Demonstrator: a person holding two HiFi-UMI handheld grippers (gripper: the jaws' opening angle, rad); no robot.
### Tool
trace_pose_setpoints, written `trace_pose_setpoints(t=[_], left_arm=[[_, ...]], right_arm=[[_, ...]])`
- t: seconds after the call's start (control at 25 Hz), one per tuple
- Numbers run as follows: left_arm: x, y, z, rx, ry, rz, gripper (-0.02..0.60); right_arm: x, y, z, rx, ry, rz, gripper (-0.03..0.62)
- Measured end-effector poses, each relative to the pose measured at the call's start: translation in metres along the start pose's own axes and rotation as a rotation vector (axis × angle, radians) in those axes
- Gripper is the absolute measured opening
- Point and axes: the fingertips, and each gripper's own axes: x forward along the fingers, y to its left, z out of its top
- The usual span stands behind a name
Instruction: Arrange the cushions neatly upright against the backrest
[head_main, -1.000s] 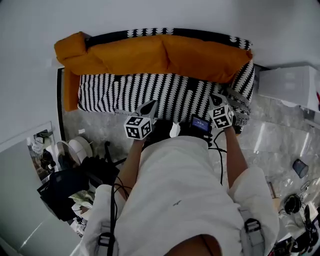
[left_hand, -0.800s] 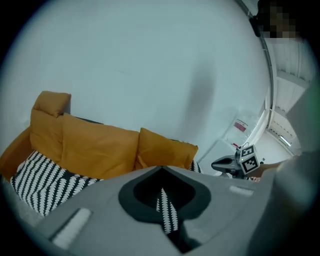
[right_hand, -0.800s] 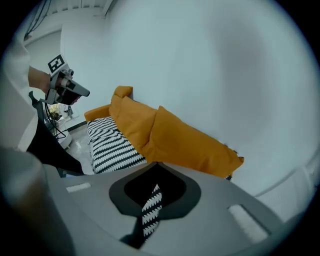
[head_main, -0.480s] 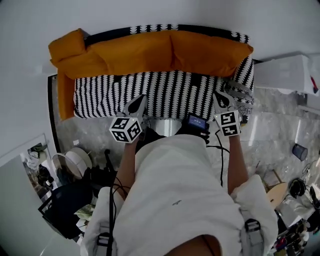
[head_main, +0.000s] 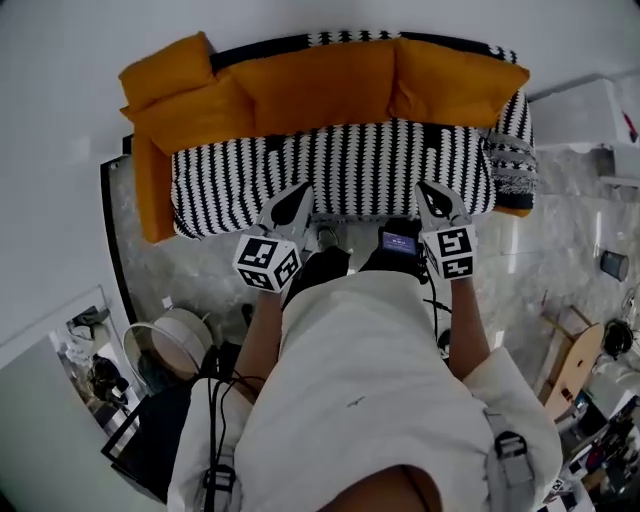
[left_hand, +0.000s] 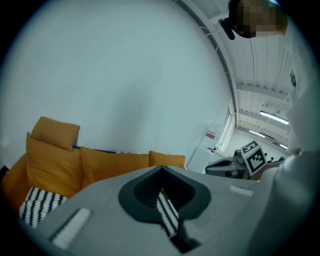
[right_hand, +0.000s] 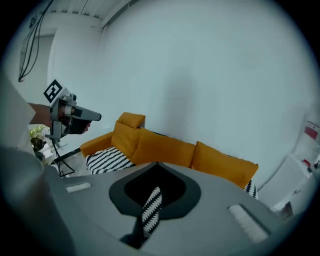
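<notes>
I am holding the left tool (head_main: 296, 197) with its jaws pressed together and empty; it is rising from the front edge of the sofa (head_main: 350, 170), where it sat a second ago. The orange cushions (head_main: 330, 85) are standing upright in a row against the backrest (head_main: 350, 40), with a smaller cushion (head_main: 165, 72) perching at the left corner. The right tool (head_main: 432, 195) is likewise closed on nothing and is lifting away from the seat's right end. I am judging the arrangement nearly complete, with both tools withdrawing.
</notes>
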Motion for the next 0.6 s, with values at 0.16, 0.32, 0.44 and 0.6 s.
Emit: trace_pose_setpoints(t=[0.16,0.32,0.44,0.6], left_arm=[[-0.047,0.009,0.005,0.053,-0.004,0.006,0.002],[-0.063,0.002,0.008,0.076,-0.007,-0.012,0.002],[-0.066,-0.010,0.015,0.079,-0.017,-0.040,0.002],[-0.077,-0.027,0.034,0.083,-0.056,-0.110,0.001]], right_arm=[[-0.016,0.052,0.036,-0.025,-0.052,0.019,0.026],[-0.038,0.060,0.073,-0.046,-0.119,0.031,0.026],[-0.060,0.056,0.094,0.015,-0.187,0.049,0.026],[-0.079,0.069,0.109,0.042,-0.259,0.071,0.026]])
